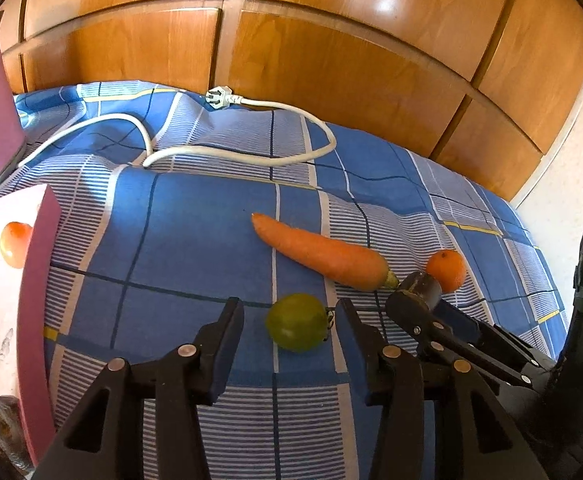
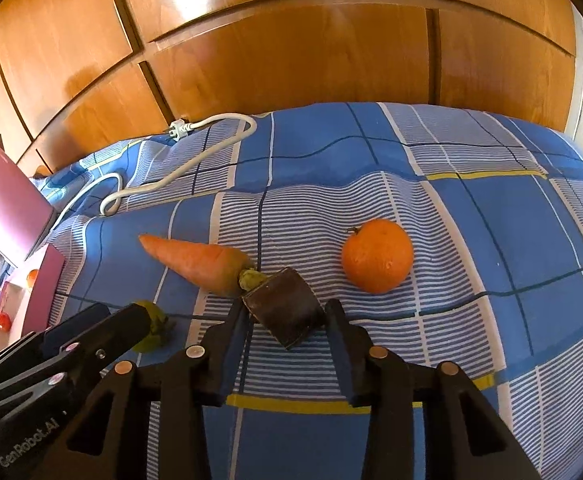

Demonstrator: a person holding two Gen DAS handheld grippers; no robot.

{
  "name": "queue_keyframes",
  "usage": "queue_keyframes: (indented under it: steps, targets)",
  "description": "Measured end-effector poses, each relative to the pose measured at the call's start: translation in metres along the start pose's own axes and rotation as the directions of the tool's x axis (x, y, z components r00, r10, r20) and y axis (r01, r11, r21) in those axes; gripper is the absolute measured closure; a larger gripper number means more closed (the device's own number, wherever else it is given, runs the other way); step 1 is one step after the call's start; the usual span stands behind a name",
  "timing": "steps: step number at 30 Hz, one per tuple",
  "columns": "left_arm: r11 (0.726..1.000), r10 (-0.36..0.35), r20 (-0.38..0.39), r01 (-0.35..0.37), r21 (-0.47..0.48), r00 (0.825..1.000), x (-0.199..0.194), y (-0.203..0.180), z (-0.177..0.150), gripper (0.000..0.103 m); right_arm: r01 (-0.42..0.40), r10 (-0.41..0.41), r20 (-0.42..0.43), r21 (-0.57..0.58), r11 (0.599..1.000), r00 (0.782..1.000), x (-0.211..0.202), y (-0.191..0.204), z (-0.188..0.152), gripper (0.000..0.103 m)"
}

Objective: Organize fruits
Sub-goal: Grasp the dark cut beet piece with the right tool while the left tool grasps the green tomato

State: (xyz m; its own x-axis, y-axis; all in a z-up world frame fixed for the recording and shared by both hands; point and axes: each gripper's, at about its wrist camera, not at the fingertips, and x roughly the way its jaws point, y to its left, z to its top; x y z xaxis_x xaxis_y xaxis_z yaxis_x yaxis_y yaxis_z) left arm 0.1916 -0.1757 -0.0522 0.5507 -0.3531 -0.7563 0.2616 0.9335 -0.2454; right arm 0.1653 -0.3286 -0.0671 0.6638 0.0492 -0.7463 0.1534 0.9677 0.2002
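Note:
A green tomato [image 1: 297, 322] lies on the blue checked sheet [image 1: 195, 232] between the open fingers of my left gripper [image 1: 289, 320]; I cannot tell if they touch it. A carrot [image 1: 321, 254] lies just beyond it, and an orange [image 1: 446, 270] lies to the right. My right gripper [image 2: 285, 316] is shut on a dark brown block [image 2: 285, 310], held just above the sheet beside the carrot's [image 2: 195, 260] stem end. The orange [image 2: 377, 256] lies right of it. The green tomato [image 2: 153, 326] is partly hidden behind the left gripper.
A pink box [image 1: 37, 272] at the left holds a red-orange tomato [image 1: 14, 243]. A white power cable [image 1: 247, 152] with a plug lies at the back of the bed. A wooden wardrobe [image 1: 331, 52] stands behind the bed.

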Motion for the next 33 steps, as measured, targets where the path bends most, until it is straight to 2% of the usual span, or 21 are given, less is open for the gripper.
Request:
queue_keyframes:
  steps: [8,10,11,18,24,29,33]
  targets:
    - [1.0,-0.019,-0.032,0.019,-0.02,0.999,0.015,0.001,-0.002,0.057,0.001,-0.001,-0.003,-0.016,1.0,1.0,-0.01,-0.005,-0.011,0.064]
    - [1.0,-0.008,-0.033,0.007,-0.02,0.999,0.018,0.0,-0.002,0.062,-0.013,0.013,-0.001,-0.002,1.0,1.0,-0.011,-0.009,-0.012,0.064]
    - [1.0,-0.005,-0.028,0.005,-0.014,1.0,0.018,0.0,-0.002,0.068,-0.014,0.014,-0.001,0.001,1.0,1.0,-0.011,-0.009,-0.012,0.064]
    - [1.0,0.009,-0.021,-0.009,0.01,1.0,0.013,-0.003,-0.01,0.069,-0.032,0.032,0.001,0.026,0.999,1.0,-0.012,-0.012,-0.011,0.064]
    - [0.998,0.047,0.006,-0.047,0.052,0.999,-0.008,-0.008,-0.036,0.069,-0.027,0.027,-0.003,0.011,1.0,1.0,-0.017,-0.011,-0.017,0.067]
    - [0.997,0.069,0.033,-0.07,0.019,0.997,-0.027,-0.001,-0.059,0.069,-0.02,0.02,0.006,-0.001,1.0,1.0,-0.028,-0.012,-0.027,0.068]
    - [0.999,0.038,0.034,-0.038,-0.014,0.999,-0.027,0.006,-0.063,0.068,-0.017,0.017,0.004,-0.029,0.999,1.0,-0.038,-0.008,-0.04,0.068]
